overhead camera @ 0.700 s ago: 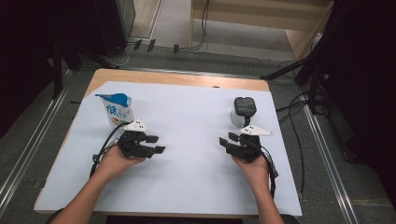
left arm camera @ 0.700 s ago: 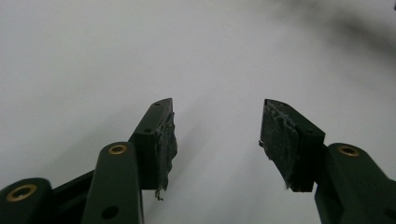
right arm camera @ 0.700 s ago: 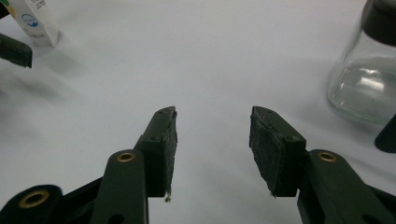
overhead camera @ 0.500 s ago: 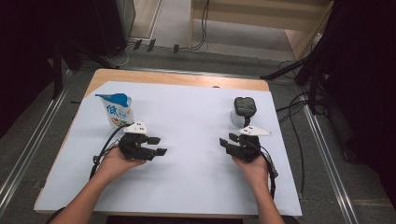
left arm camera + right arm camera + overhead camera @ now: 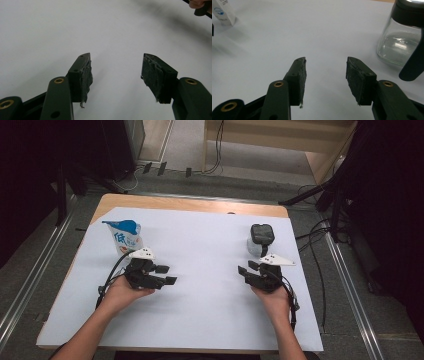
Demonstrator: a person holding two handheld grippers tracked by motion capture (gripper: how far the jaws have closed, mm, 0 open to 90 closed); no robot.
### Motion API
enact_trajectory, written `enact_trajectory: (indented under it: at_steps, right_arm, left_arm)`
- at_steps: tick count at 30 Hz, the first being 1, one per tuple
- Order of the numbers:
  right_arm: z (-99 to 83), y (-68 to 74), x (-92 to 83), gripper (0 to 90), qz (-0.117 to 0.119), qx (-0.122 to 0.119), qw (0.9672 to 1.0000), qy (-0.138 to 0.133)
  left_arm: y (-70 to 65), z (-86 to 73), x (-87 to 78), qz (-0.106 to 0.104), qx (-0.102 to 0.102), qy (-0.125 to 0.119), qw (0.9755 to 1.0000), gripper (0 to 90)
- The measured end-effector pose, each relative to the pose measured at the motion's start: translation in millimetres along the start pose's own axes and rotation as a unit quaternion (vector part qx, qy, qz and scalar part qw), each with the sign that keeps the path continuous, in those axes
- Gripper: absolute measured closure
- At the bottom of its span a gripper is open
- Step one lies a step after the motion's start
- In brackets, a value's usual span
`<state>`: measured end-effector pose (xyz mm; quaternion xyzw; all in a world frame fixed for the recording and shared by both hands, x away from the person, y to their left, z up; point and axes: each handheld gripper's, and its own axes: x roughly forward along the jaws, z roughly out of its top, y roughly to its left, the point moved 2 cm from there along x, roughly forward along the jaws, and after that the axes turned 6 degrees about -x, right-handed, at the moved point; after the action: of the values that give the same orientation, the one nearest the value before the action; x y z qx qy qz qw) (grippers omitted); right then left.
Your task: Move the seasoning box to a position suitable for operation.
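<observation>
A white pouch with a blue cap (image 5: 125, 237) stands at the left rear of the white sheet, and its lower corner shows in the right gripper view (image 5: 223, 11). A clear glass jar with a black lid (image 5: 261, 239) stands at the right rear and sits close by in the right gripper view (image 5: 398, 41). My left gripper (image 5: 167, 274) lies low just in front of the pouch and points right toward the middle. Its jaws are open over bare sheet (image 5: 116, 62). My right gripper (image 5: 247, 268) sits just in front of the jar and points left. It is open with nothing between its jaws (image 5: 327, 63).
The white sheet (image 5: 205, 310) covers a wooden table (image 5: 190, 204). Metal rails run along both sides on the floor, and cables trail at the right. A dark blurred part (image 5: 412, 63) hangs in front of the jar. The other hand (image 5: 200, 4) shows at the left gripper view's top right.
</observation>
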<state>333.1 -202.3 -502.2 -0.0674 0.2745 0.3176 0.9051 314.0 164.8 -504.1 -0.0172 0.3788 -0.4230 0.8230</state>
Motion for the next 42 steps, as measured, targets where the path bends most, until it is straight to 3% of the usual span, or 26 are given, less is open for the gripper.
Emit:
enact_trajectory:
  at_steps: [11,13,17,19,20,23,31,42]
  right_arm:
    - [0.7,-9.3,-3.1,41.2,-0.020,0.007,0.9998,-0.007]
    - [0.9,-15.8,-4.5,40.0,-0.027,0.023,0.9993,-0.013]
    - [0.9,-21.9,-5.6,39.8,-0.032,0.031,0.9989,-0.014]
    - [3.8,-23.8,-7.6,38.6,-0.034,0.034,0.9988,-0.005]
    - [8.8,-26.0,-10.6,37.7,-0.043,0.026,0.9987,-0.010]
    - [13.3,-29.6,-11.9,36.8,-0.049,0.032,0.9980,-0.023]
    - [32.3,-47.1,-2.1,25.3,-0.081,0.048,0.9954,-0.015]
    - [53.8,-53.7,0.8,14.8,-0.095,0.048,0.9941,-0.022]
  left_arm:
    - [-2.6,-0.1,2.3,0.007,0.009,0.014,0.9998,41.0]
    - [-2.1,-0.5,3.3,0.004,0.009,0.019,0.9998,40.8]
    - [-1.8,0.0,2.2,0.006,0.009,0.016,0.9998,40.7]
    - [-1.7,-0.2,1.1,0.004,0.007,0.014,0.9999,40.6]
    - [-2.0,-1.2,0.5,0.007,0.006,0.015,0.9998,40.5]
    - [-2.1,-2.1,0.6,0.010,0.008,0.018,0.9997,40.4]
    - [-4.0,-5.6,-4.2,0.009,0.006,0.013,0.9999,40.3]
    - [-3.7,-8.6,-7.2,0.010,-0.001,0.007,0.9999,40.4]
